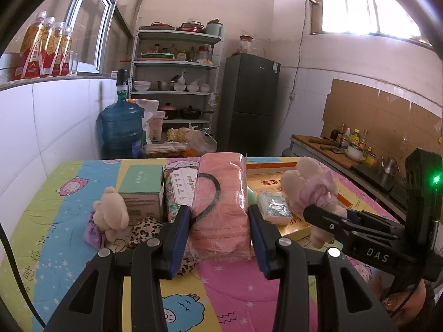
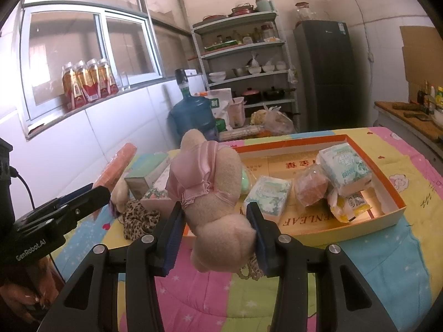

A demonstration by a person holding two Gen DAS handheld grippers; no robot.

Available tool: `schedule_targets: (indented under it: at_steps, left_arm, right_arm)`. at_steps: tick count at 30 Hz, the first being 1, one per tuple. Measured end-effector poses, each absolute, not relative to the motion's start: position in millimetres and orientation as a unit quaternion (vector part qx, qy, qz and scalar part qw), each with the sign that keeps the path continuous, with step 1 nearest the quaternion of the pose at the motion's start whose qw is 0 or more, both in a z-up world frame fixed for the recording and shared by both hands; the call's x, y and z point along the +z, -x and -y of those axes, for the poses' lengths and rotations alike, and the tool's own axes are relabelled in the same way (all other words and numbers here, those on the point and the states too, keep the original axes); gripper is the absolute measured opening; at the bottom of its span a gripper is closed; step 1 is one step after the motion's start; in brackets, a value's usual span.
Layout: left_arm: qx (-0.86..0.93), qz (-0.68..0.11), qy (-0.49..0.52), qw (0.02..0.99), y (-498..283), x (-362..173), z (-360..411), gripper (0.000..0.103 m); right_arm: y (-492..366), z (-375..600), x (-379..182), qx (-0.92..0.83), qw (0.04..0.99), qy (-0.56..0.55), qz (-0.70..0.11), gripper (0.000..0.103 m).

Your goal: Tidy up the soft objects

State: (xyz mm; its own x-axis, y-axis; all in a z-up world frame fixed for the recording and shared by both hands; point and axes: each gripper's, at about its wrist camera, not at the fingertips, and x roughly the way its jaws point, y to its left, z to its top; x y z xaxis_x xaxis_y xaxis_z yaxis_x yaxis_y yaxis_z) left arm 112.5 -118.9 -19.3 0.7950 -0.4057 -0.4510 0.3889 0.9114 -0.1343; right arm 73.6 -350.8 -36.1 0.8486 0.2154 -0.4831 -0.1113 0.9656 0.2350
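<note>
Shallow orange-rimmed box [image 2: 393,193] lies on the quilt-covered worktop [image 2: 409,262]. Inside: two tissue packs [image 2: 344,167] [image 2: 270,193], a wrapped orange-pink block [image 2: 310,188], a yellow-and-white packet [image 2: 347,207] and a green item [image 2: 245,178], mostly hidden.

Left gripper [image 1: 221,221] is clamped on a plastic-wrapped pink towel pack [image 1: 221,193], raised at the worktop's middle.

Right gripper [image 2: 216,221] pinches a plush bear in a pink dress [image 2: 210,182], held before the box's near left corner.

Outside the box: a second small bear [image 1: 110,210], leopard-print cloth [image 1: 146,227], a green carton [image 1: 144,188].
</note>
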Motion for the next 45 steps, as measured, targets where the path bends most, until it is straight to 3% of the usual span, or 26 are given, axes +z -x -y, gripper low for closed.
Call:
schedule_targets:
  at_steps: [45]
  left_arm:
    - [-0.249, -0.276, 0.014, 0.928, -133, -39, 208, 0.042]
  right_arm:
    - [-83, 447, -40, 0.035, 0.958, -0.134, -0.250, 0.046]
